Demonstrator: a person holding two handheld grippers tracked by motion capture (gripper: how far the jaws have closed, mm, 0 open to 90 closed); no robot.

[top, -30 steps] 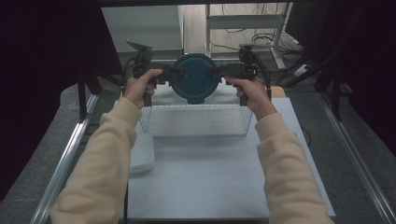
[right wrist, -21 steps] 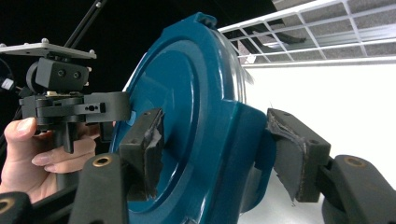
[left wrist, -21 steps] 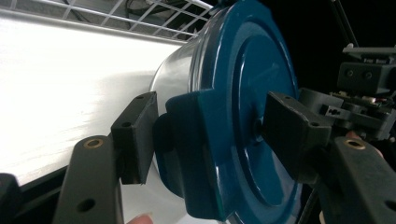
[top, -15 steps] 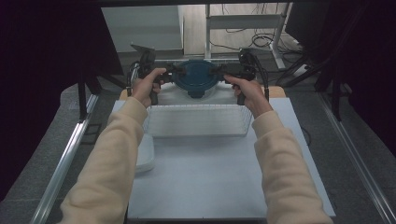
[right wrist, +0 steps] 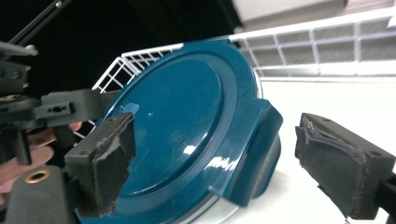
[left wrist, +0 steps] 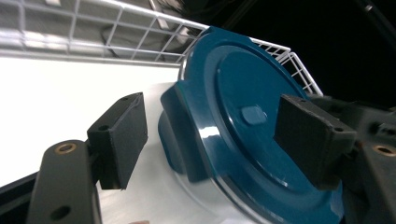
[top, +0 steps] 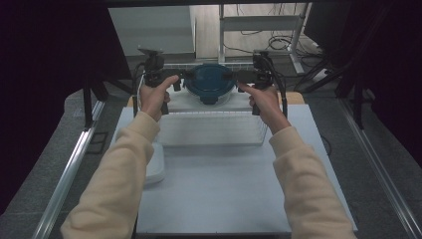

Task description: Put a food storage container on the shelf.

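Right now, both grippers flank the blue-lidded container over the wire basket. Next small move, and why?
Probably draw both grippers straight back, off the round blue-lidded clear container. In each gripper view the jaws stand open astride a lid tab, one pad apart from it, and the container appears to rest on the white surface inside the white wire basket. The left gripper and right gripper seem to have let go.

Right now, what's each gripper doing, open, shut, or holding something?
Left gripper: open, jaws apart around a latch tab of the blue container lid.
Right gripper: open, jaws apart around the opposite latch tab.
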